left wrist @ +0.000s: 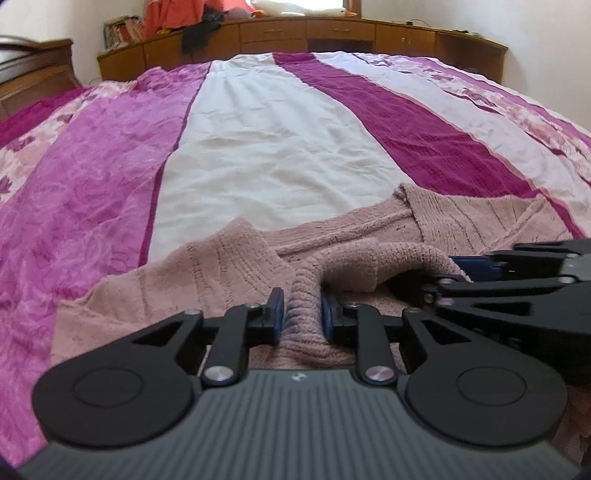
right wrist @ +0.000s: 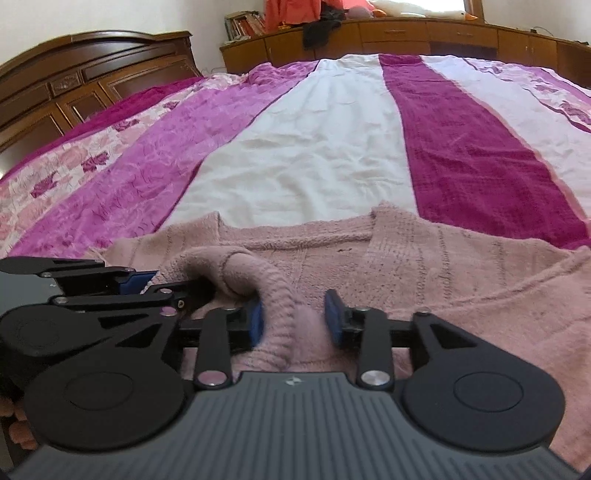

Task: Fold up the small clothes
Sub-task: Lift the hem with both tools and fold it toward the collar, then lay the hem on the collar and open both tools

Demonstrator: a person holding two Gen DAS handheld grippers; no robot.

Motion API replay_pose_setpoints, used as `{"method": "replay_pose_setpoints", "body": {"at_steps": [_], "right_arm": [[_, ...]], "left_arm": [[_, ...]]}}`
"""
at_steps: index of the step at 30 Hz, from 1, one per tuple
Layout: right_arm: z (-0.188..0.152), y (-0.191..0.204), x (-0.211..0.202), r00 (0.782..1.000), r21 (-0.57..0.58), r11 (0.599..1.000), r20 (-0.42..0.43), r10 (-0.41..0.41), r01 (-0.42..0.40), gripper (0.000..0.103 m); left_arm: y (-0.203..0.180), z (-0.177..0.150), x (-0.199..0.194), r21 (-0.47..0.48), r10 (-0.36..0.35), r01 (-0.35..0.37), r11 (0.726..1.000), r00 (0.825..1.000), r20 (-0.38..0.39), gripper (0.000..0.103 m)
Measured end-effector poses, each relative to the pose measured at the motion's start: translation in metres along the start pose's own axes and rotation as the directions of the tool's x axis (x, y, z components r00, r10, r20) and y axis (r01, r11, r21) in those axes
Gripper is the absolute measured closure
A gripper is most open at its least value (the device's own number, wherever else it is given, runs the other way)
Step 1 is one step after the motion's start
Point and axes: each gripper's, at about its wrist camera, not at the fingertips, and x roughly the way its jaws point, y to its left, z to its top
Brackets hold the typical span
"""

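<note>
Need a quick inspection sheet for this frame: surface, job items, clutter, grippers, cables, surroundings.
Surface: bedspread in pink, white and magenta stripes, lightly wrinkled, covering the bed.
Job's things: one pink knit sweater lying at the near edge, mostly flat; a raised fold bunched at the middle.
Clutter: nothing seen on the bedspread apart from the sweater.
Grippers: left gripper closed on the raised fold; right gripper open, pads astride the same fold, right pad clear of it. The two sit close side by side.
Cables: nothing seen.
Surroundings: wooden cabinet along the far wall with orange cloth, dark garment, books and soft toy on top; carved headboard at left.
</note>
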Motion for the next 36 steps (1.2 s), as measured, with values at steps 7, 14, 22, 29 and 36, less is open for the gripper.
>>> {"method": "replay_pose_setpoints", "body": {"at_steps": [7,14,22,29,36], "right_arm": [[-0.007,-0.001,-0.049,0.999,0.009,1.000,0.050,0.010,-0.011,0.046],[-0.021,-0.001,-0.094,0.996,0.016,1.000,0.086,0.017,-0.019,0.044],[-0.038,0.007,-0.134,0.995,0.013,1.000,0.101,0.022,-0.023,0.041],[-0.049,0.016,-0.157,0.993,0.004,1.000,0.113,0.030,-0.030,0.038],[-0.064,0.021,-0.169,0.994,-0.010,1.000,0.105,0.027,-0.026,0.037]], "left_arm": [[0.003,0.004,-0.029,-0.024,0.018,-0.018,1.000,1.000,-0.004,0.071],[0.001,-0.002,-0.064,-0.007,0.037,-0.037,0.999,0.999,0.004,0.071],[-0.002,-0.012,-0.100,-0.003,0.049,-0.049,0.999,0.999,0.022,0.071],[-0.006,-0.026,-0.128,-0.002,0.048,-0.048,0.999,0.998,0.028,0.071],[-0.005,-0.045,-0.145,-0.011,0.065,-0.065,0.998,0.998,0.019,0.071]]}}
